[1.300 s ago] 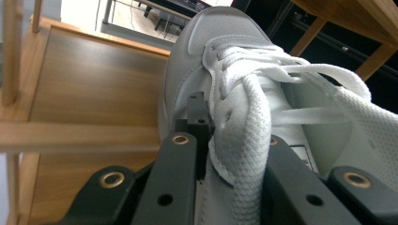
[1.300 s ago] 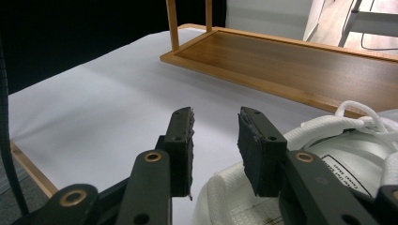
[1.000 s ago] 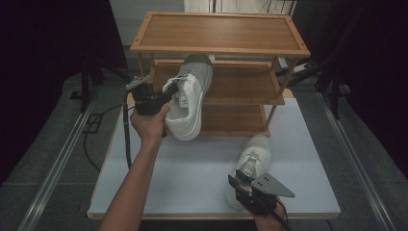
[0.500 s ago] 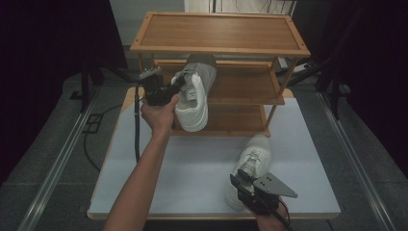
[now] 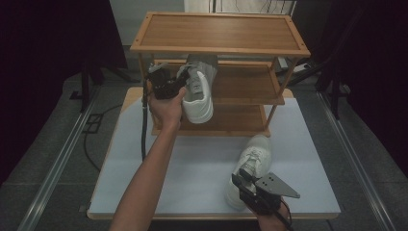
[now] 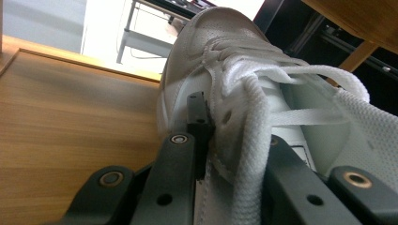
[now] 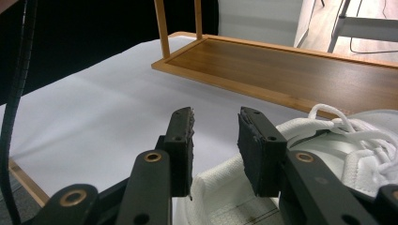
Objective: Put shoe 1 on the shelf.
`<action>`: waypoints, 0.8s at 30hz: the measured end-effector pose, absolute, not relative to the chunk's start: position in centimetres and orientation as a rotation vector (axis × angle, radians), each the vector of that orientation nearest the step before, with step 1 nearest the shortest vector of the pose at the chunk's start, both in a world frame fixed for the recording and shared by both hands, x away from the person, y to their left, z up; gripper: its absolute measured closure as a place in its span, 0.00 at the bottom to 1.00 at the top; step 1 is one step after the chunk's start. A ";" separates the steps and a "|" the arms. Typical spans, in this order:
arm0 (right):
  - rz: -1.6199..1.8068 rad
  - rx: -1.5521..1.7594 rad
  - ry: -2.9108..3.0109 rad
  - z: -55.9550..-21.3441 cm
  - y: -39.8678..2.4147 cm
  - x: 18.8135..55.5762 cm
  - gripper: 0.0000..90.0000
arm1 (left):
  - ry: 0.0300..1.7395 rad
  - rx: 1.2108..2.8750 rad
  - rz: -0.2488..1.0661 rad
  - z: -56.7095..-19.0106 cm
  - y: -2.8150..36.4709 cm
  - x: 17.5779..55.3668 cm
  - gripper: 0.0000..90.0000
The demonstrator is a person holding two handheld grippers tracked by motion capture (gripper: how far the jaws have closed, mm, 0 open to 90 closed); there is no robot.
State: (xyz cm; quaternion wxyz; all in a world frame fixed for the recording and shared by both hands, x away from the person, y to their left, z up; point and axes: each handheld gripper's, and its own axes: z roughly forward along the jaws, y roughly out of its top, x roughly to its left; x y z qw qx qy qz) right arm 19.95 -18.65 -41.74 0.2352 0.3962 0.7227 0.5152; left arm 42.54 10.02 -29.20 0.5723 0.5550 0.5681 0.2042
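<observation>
Left tool clamps first white sneaker by its laced side, held at the rack's middle shelf, not yet set down. Right tool, jaws narrowly apart and empty, hovers over second sneaker on the desk. Neither sneaker looks shelved.

We see one white sneaker pinched at its laced side in our left tongs, toe poking onto the rack's middle shelf. Its mate lies on the white tabletop, heel just beneath our parted right tongs.
</observation>
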 end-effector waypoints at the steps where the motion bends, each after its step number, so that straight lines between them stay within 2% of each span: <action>1: 1.415 1.089 1.983 -41.7 -18.7 19.9 0.73 | 1.332 1.301 0.479 -29.2 10.0 42.5 0.93; 17: 1.417 1.087 1.978 -41.6 -18.8 19.8 0.72 | 1.365 1.313 0.485 -29.8 8.9 44.1 0.91; 24: 1.414 1.086 1.978 -41.7 -18.7 19.8 0.72 | 1.348 1.299 0.438 -29.9 8.9 44.5 0.84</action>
